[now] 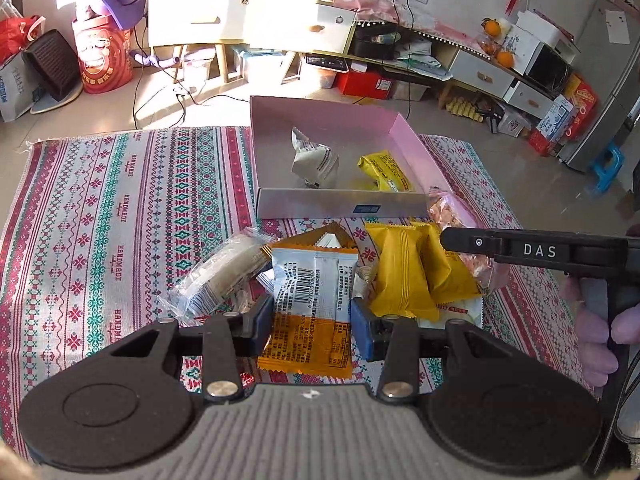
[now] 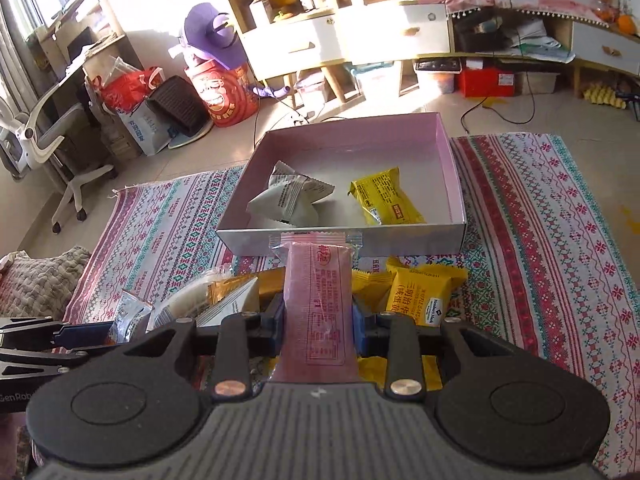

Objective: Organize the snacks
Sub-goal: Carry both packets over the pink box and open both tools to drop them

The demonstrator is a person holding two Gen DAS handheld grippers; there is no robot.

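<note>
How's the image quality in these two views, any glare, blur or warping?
Left wrist view: sharp, fisheye bends the room's edges, sun patches on the patterned cloth. Right wrist view: window glare washes out the upper left, the pink box stays clear, corners vignetted.

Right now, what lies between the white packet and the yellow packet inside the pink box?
Nothing: bare box floor separates the white packet from the yellow packet in the pink box, clearest in the right wrist view.

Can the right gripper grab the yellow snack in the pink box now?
Probably not yet. The right gripper is already shut on a pink packet, so it is full. The yellow snack lies uncovered in the pink box, with nothing blocking it.
</note>
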